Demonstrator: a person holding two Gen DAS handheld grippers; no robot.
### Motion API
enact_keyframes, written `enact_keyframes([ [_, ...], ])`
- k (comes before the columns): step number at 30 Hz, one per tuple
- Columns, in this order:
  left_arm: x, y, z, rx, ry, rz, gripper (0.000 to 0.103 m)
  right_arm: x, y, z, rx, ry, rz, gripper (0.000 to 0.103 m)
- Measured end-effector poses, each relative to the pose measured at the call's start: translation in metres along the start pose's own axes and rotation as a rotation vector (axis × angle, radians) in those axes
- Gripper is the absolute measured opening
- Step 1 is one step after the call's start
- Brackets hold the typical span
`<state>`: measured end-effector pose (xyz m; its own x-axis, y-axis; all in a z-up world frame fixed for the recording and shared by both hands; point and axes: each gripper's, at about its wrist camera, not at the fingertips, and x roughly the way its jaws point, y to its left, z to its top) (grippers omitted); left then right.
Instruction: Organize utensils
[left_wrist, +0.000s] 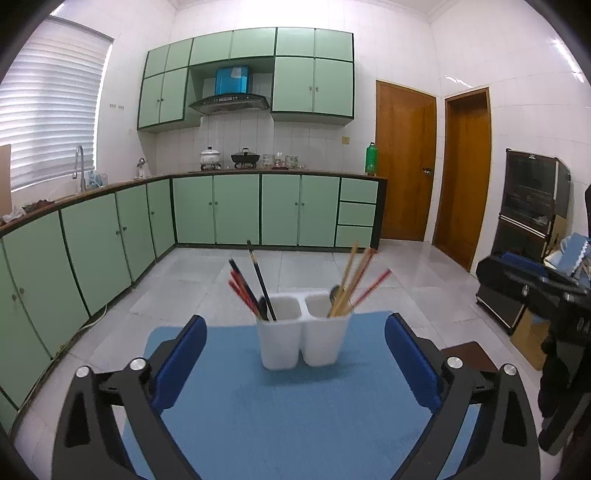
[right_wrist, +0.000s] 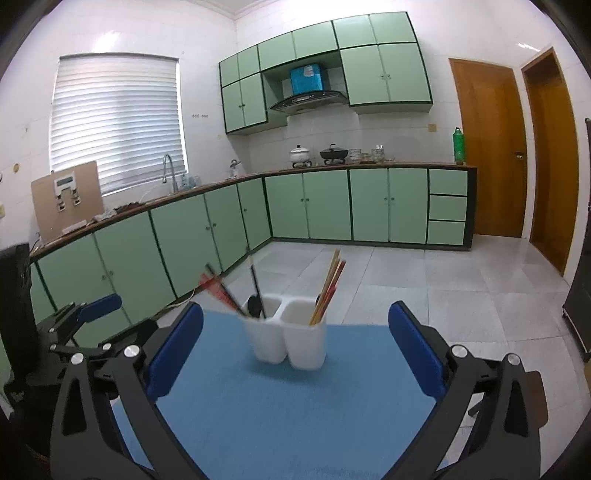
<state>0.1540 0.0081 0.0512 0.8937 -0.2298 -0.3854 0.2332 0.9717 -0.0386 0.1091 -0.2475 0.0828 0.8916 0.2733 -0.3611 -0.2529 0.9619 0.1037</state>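
A white two-compartment utensil holder (left_wrist: 303, 338) stands on a blue mat (left_wrist: 277, 417). Its left compartment holds red and black chopsticks (left_wrist: 246, 290) and a dark spoon. Its right compartment holds wooden chopsticks (left_wrist: 354, 275), a red one and a metal spoon (left_wrist: 335, 293). My left gripper (left_wrist: 295, 350) is open and empty, its blue pads wide apart in front of the holder. In the right wrist view the holder (right_wrist: 288, 338) stands further ahead on the mat (right_wrist: 295, 406). My right gripper (right_wrist: 295, 343) is open and empty. The left gripper shows at the left (right_wrist: 92, 310).
The mat covers a small table with a brown corner (left_wrist: 469, 354). The tiled floor (left_wrist: 295, 266) lies beyond. Green cabinets (left_wrist: 258, 210) line the left and back walls. A black appliance stand (left_wrist: 532, 206) and the other gripper (left_wrist: 546, 291) are on the right.
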Motion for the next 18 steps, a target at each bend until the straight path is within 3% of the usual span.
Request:
enact_keyframes([
  [10,-0.054,-0.009,-0.026,-0.005,0.000,0.019,0.097,-0.045,0.025,-0.025,-0.015,0.014,0.041,0.097],
  [18,-0.088,-0.012,-0.030,-0.018,-0.027,0.015,0.097,-0.069,0.040,-0.046,-0.058,0.012,0.030,0.097],
])
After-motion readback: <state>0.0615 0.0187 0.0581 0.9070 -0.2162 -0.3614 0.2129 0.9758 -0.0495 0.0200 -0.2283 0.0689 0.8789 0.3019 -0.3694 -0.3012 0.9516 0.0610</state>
